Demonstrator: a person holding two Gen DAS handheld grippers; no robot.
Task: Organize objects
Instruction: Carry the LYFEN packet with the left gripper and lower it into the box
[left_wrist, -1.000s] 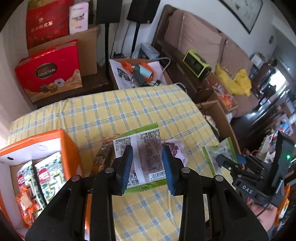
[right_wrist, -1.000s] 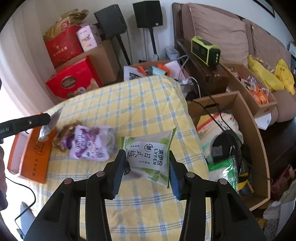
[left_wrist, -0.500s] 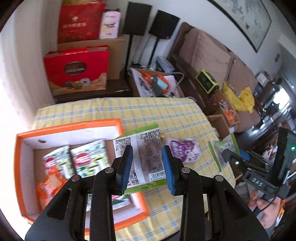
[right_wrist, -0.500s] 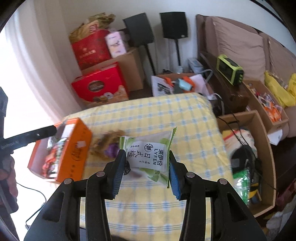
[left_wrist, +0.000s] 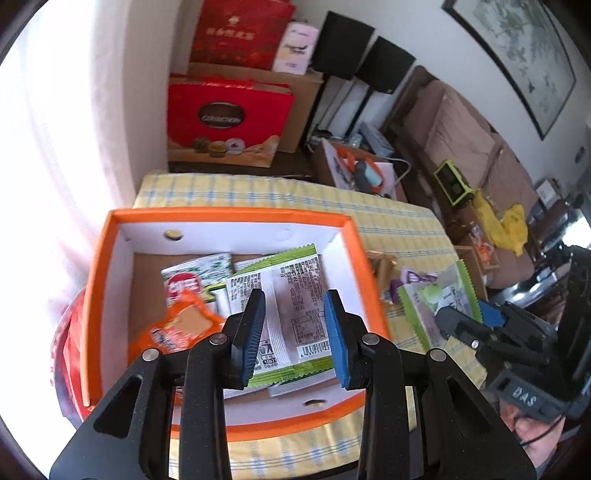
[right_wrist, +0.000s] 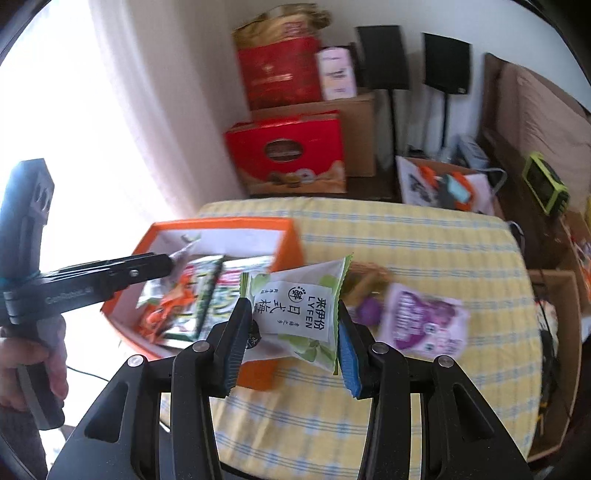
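Note:
My left gripper (left_wrist: 293, 332) is shut on a green-edged snack packet (left_wrist: 284, 306), label side up, held over the open orange box (left_wrist: 229, 218). The box holds several snack packets (left_wrist: 184, 288). My right gripper (right_wrist: 291, 339) is shut on a white and green LYFEN plum packet (right_wrist: 299, 314), held above the table just right of the orange box (right_wrist: 288, 236). A purple packet (right_wrist: 424, 321) and a brown snack (right_wrist: 369, 277) lie on the yellow checked tablecloth (right_wrist: 406, 236). The left gripper also shows in the right wrist view (right_wrist: 170, 264).
Red gift boxes (left_wrist: 225, 122) and cardboard cartons stand beyond the table's far edge. Black speakers (right_wrist: 447, 62) stand by the wall. A sofa (left_wrist: 461, 122) and open cartons of clutter lie to the right of the table.
Both grippers have moved left with their packets. The left one now hangs over the inside of the orange box; the right one has come up beside the box.

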